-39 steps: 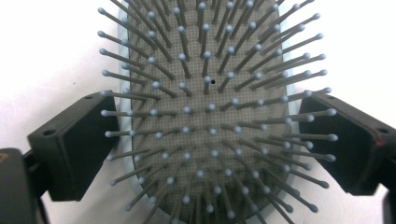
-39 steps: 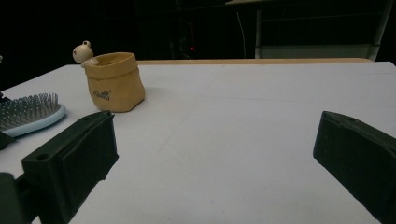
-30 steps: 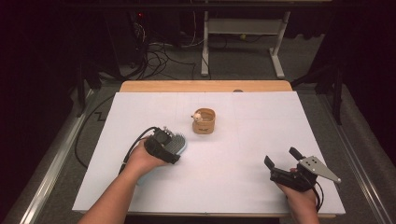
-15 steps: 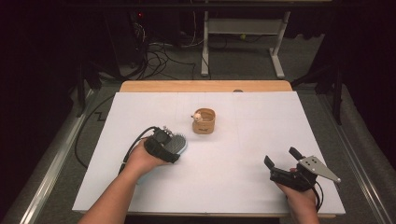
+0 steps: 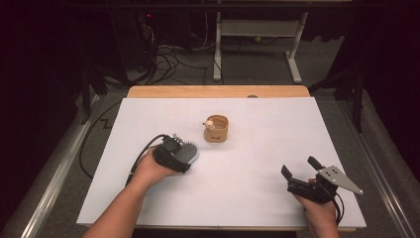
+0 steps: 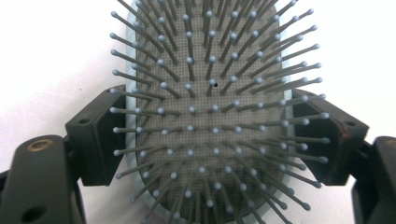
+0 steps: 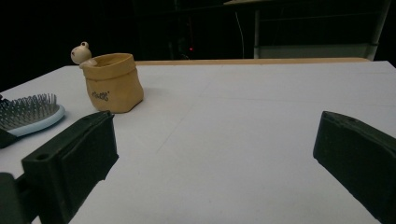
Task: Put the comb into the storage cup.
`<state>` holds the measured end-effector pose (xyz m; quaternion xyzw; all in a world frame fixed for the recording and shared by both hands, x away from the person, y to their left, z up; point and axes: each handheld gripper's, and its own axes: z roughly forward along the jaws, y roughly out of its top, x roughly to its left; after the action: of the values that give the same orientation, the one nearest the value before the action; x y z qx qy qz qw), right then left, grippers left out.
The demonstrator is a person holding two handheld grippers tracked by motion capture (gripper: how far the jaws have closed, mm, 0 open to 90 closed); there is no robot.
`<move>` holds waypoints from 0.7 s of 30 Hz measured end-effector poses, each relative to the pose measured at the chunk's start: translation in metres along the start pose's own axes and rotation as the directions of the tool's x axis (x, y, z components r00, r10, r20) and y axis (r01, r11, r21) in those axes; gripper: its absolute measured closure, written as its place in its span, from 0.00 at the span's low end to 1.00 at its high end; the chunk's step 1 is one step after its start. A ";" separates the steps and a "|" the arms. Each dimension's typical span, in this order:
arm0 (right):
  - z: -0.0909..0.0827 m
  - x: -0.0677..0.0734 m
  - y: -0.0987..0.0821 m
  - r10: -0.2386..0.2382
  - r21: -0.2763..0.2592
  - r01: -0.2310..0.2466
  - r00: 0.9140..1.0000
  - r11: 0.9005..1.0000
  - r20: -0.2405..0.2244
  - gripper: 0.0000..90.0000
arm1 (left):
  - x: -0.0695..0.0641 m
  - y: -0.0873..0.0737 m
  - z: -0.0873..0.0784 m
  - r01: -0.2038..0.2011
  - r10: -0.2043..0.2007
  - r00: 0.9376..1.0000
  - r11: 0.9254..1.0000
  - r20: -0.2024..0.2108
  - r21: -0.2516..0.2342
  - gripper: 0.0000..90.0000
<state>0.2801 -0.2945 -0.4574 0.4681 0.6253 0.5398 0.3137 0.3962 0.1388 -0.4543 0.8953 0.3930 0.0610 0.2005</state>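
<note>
Left gripper [image 5: 184,154] low over table, jaws clamped around hairbrush [image 6: 210,116]; right gripper [image 5: 302,168] open.

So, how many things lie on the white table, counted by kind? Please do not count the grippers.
Hairbrush: 1, pale blue rim, grey bristles up, between the left gripper's fingers.
Small tan pot with a little figure at its rim: 1, standing near the table's middle.
Total: 2
</note>
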 end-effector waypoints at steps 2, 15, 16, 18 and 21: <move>0.000 0.000 0.000 -0.001 0.000 0.001 1.000 1.000 0.000 0.00 | 0.000 0.000 0.000 0.000 0.000 1.000 1.000 0.001 -0.002 0.22; -0.001 0.000 0.000 0.003 -0.003 -0.003 1.000 1.000 0.006 0.00 | 0.001 -0.002 -0.011 -0.001 0.001 1.000 0.997 -0.005 -0.073 0.22; -0.001 0.000 0.001 0.002 -0.004 -0.002 1.000 1.000 0.006 0.00 | 0.000 -0.003 -0.014 -0.007 0.007 1.000 0.996 -0.003 -0.086 0.22; -0.002 0.000 0.001 0.004 -0.005 -0.004 1.000 1.000 0.006 0.00 | -0.001 -0.004 -0.015 -0.010 0.009 1.000 0.995 -0.007 -0.095 0.22; -0.002 -0.001 0.000 0.005 -0.005 -0.005 1.000 1.000 0.006 0.00 | -0.003 -0.005 -0.020 -0.014 0.012 1.000 0.991 -0.010 -0.131 0.22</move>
<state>0.2790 -0.2959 -0.4568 0.4707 0.6219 0.5407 0.3153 0.3856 0.1456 -0.4382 0.8824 0.3831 0.0922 0.2569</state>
